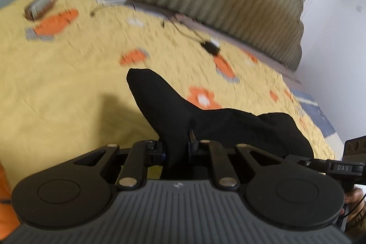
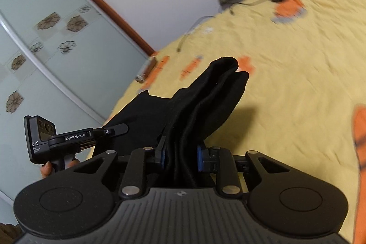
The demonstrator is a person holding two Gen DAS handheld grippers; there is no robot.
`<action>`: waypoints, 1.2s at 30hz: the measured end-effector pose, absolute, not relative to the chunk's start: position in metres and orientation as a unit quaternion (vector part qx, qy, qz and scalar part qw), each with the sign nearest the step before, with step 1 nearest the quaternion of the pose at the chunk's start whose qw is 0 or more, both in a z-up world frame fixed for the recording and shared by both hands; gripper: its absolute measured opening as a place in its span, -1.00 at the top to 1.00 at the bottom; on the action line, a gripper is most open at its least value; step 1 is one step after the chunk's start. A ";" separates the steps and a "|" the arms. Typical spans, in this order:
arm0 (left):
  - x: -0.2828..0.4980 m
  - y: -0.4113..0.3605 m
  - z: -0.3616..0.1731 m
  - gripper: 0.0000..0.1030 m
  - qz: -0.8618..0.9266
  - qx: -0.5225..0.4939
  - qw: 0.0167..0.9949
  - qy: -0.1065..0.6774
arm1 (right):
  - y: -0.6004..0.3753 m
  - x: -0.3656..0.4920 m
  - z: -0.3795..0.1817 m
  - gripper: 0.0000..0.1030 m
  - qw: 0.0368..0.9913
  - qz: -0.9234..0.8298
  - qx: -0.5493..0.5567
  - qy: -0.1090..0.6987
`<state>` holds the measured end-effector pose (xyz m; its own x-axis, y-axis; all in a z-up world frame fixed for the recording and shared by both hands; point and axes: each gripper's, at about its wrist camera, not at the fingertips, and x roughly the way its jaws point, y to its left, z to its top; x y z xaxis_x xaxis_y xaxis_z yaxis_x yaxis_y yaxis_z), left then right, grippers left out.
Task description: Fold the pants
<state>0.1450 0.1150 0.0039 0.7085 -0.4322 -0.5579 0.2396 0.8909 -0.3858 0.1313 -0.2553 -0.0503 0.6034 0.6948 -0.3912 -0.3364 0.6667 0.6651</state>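
Observation:
The black pants point(image 1: 173, 106) are held up above a yellow bedspread point(image 1: 68, 84) with orange flowers. My left gripper point(image 1: 176, 145) is shut on a bunch of the black cloth, which sticks up past the fingers. My right gripper point(image 2: 180, 152) is shut on a thick folded bunch of the same pants point(image 2: 212, 93). The cloth spans between the two grippers. The other gripper shows at the right edge of the left wrist view point(image 1: 343, 168) and at the left of the right wrist view point(image 2: 68, 138).
A padded grey-green headboard point(image 1: 228, 4) stands at the far end of the bed. A black charger with a cable point(image 1: 209, 47) and a small box point(image 1: 40, 7) lie on the bedspread. A frosted wardrobe door point(image 2: 45, 38) stands left of the bed.

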 end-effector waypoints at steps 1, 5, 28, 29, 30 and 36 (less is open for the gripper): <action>0.147 0.122 0.010 0.73 -0.178 -0.141 0.916 0.330 | -0.249 0.137 -0.044 0.56 0.853 0.309 0.268 0.322; 0.155 0.148 0.024 0.73 -0.144 -0.133 0.925 0.326 | -0.219 0.167 -0.026 0.56 0.851 0.334 0.254 0.316; 0.176 0.184 -0.018 -0.52 -0.014 -0.001 0.946 0.325 | -0.188 0.226 -0.061 0.00 0.876 0.233 0.171 0.385; 0.176 0.179 -0.013 -0.59 -0.014 0.009 0.948 0.318 | -0.185 0.220 -0.043 0.00 0.900 0.214 0.130 0.356; 0.178 0.174 -0.008 -0.73 -0.014 0.013 0.950 0.311 | -0.178 0.216 -0.028 0.00 0.915 0.209 0.097 0.331; 0.219 0.144 -0.019 -0.83 0.017 -0.016 0.935 0.353 | -0.105 0.241 -0.012 0.02 0.900 0.291 0.065 0.318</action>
